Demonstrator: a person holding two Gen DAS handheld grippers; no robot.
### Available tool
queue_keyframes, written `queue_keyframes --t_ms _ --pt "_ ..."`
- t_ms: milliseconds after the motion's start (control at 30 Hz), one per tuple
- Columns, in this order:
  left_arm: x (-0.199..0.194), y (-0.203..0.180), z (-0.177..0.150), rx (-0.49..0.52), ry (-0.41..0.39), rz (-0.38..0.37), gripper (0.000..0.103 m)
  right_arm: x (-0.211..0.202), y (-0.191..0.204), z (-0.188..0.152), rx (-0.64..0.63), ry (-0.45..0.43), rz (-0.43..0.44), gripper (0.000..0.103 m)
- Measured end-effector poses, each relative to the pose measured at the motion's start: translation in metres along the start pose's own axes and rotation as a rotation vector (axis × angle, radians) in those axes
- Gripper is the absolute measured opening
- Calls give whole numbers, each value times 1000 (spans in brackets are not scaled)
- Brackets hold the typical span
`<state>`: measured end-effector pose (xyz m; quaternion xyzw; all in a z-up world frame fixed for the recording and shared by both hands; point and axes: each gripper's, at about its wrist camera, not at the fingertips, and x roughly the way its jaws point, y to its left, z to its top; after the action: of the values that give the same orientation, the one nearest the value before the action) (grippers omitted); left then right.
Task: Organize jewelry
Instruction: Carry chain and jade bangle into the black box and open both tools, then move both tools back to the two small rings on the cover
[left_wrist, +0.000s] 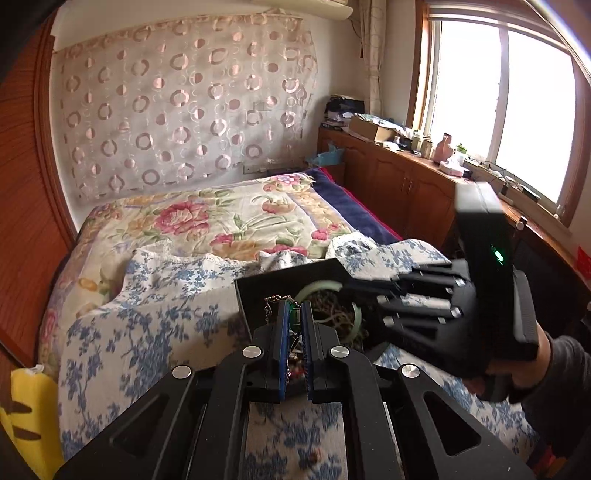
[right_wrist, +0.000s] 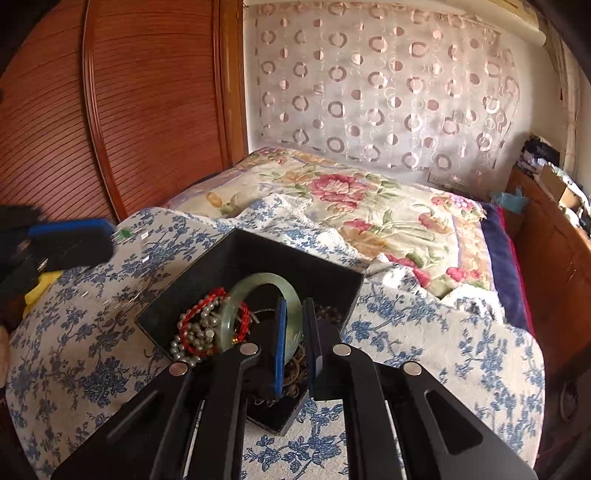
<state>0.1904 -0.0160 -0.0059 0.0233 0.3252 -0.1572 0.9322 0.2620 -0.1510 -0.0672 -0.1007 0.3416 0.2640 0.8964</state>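
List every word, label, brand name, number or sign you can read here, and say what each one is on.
No text can be read in either view.
Red sticker at the right edge: any marks are too blurred to read.
Cardboard box on the wooden cabinet: any print is too small to read.
Black jewelry box and both grippers: no lettering shows.

Black left gripper (left_wrist: 295, 314) w/ blue pads, silver bolts; dark sleeve (left_wrist: 565, 373)

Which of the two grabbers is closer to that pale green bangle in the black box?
The right gripper: its fingers sit either side of the green bangle inside the black box. The left gripper is up over the box's near edge, pinching a green-stoned chain.
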Motion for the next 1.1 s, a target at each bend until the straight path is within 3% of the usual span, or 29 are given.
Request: queue_keyframes --t_ms 467,633,833,900,933,967,1100 --pt "37 4 25 -11 4 1 7 -32 -2 -29 -3 -23 -13 11" --pt "27 3 25 -12 -14 3 23 -48 0 -40 15 -27 -9 11" --pt "10 1 5 -10 -3 12 24 -65 18 -63 6 3 20 11" --pt "6 1 -7 -7 13 15 29 -68 25 -71 -3 18 32 18" --pt "4 2 -14 -8 21 16 30 -70 30 -77 -13 29 39 32" --pt "3 1 -21 -8 30 14 30 -71 35 -81 -20 35 40 37" --pt "-2 0 -50 -4 68 20 30 -76 51 -99 -44 66 73 38"
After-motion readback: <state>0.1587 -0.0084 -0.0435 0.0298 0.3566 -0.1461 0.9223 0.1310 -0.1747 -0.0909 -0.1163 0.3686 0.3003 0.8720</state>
